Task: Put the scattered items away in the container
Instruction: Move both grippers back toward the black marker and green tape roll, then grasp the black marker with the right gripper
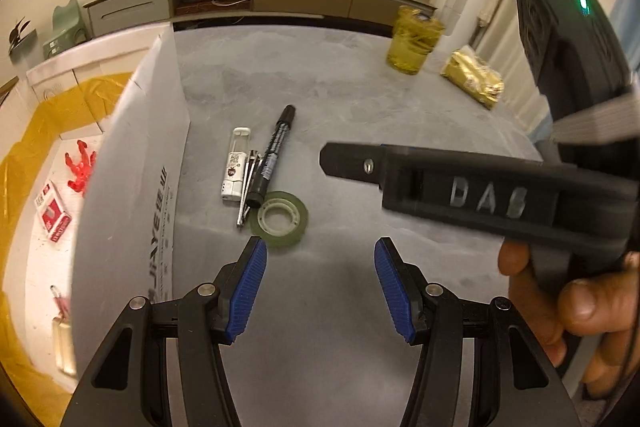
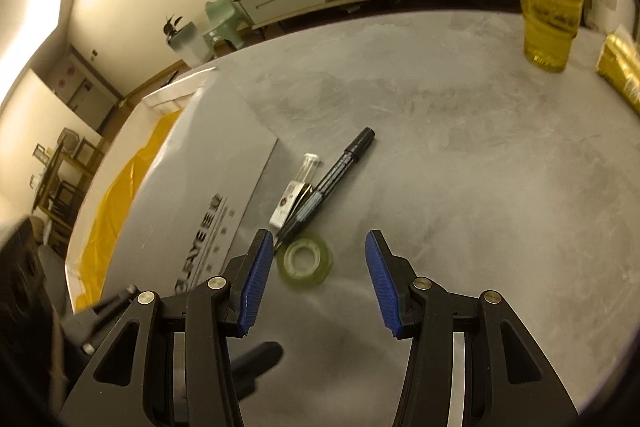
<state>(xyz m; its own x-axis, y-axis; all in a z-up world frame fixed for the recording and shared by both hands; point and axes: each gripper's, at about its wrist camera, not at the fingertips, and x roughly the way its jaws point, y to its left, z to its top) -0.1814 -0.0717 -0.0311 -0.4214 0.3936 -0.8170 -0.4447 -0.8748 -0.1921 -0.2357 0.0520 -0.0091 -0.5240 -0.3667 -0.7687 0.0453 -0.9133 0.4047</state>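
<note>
Right wrist view puts the tape roll (image 2: 305, 259) on the grey table (image 2: 460, 187), touching the marker (image 2: 332, 179) tip, beside the box (image 2: 192, 187). It looks light, rigid and slick (pinch across its rim). Your right gripper (image 2: 319, 277) and left gripper (image 1: 320, 287) both gape empty.
</note>
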